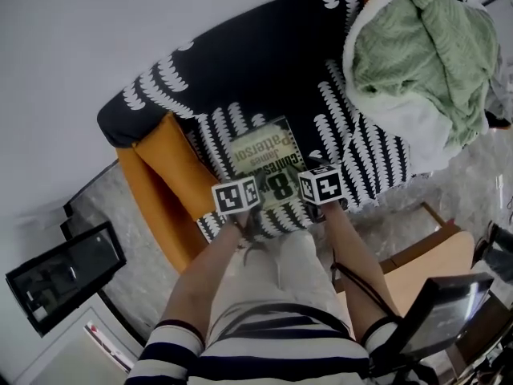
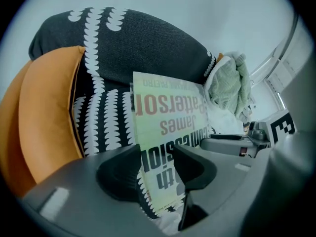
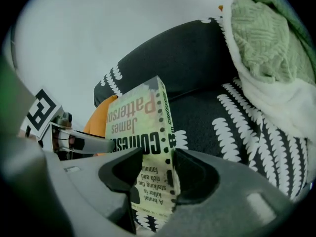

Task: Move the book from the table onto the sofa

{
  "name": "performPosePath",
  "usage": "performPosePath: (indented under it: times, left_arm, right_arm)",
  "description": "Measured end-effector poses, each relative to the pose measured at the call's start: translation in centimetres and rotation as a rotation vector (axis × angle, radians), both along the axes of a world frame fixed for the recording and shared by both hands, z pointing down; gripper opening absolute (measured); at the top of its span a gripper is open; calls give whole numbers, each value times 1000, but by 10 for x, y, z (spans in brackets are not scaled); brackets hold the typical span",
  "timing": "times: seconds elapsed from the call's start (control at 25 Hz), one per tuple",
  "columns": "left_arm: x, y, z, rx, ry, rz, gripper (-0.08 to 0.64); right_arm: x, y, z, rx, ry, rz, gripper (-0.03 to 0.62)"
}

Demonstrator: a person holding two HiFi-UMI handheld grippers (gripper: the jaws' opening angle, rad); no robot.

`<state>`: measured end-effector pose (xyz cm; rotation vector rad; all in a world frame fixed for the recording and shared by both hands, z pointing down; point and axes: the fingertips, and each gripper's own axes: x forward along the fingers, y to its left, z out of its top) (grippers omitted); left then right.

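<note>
The book [image 1: 264, 165], a pale green paperback with large red and black print, hangs just over the seat of the black sofa [image 1: 240, 70] with its white leaf pattern. Both grippers hold it by its near edge. My left gripper [image 1: 240, 202] is shut on the book's left corner, and in the left gripper view the cover [image 2: 168, 117] runs between its dark pads [image 2: 118, 174]. My right gripper [image 1: 319, 192] is shut on the right corner by the spine [image 3: 165, 117]. Whether the book touches the seat cannot be told.
An orange cushion [image 1: 172, 175] leans at the sofa's left end. A green knitted blanket [image 1: 417, 46] over a white pillow [image 1: 417, 127] fills the right end. A wooden table [image 1: 433, 255] with a dark screen [image 1: 449, 311] stands at lower right, and a dark framed panel [image 1: 64, 275] at lower left.
</note>
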<state>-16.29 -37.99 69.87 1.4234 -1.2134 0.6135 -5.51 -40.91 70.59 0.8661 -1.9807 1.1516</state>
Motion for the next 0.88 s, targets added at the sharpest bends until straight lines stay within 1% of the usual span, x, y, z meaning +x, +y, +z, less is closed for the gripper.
performPosePath:
  times: [0.2, 0.32, 0.4, 0.44, 0.48, 0.52, 0.56, 0.6, 0.68, 0.72, 0.76, 0.8, 0.84, 0.88]
  left_arm:
    - [-14, -31, 9, 8, -21, -38, 209]
    - [-23, -49, 14, 14, -30, -30, 210]
    - [-31, -59, 17, 17, -40, -28, 213]
    - [-38, -64, 19, 18, -61, -47, 215]
    - [-48, -68, 21, 21, -99, -82, 193]
    - [-58, -72, 23, 28, -141, -122, 140]
    - [-65, -75, 24, 39, -174, -151, 117]
    - [-69, -77, 24, 49, -187, -163, 94]
    - [-68, -78, 25, 55, -178, -147, 44]
    - [-65, -77, 26, 55, -169, -130, 18]
    - [-62, -76, 26, 55, -156, -115, 3]
    - [-59, -74, 26, 58, -136, -103, 3]
    - [-55, -74, 26, 64, -111, -94, 3]
    - [-52, -73, 25, 70, -88, -88, 3]
  right_arm:
    - [-16, -36, 10, 13, -4, -16, 201]
    - [-26, -54, 15, 16, -9, -30, 201]
    - [-32, -65, 16, 37, -12, -32, 201]
    - [-34, -71, 16, 57, -12, -24, 199]
    - [-35, -77, 16, 81, -11, -11, 190]
    - [-36, -81, 16, 103, -9, 5, 190]
    - [-37, -84, 16, 119, -7, 17, 190]
    - [-38, -85, 16, 126, -9, 26, 190]
    - [-40, -84, 17, 134, -12, 30, 185]
    - [-40, -83, 17, 140, -10, 30, 159]
    - [-40, -82, 17, 148, -5, 31, 105]
    - [-39, -81, 16, 156, -2, 32, 44]
    - [-39, -81, 16, 163, -1, 34, -4]
    - [-40, -80, 14, 167, -5, 33, -5]
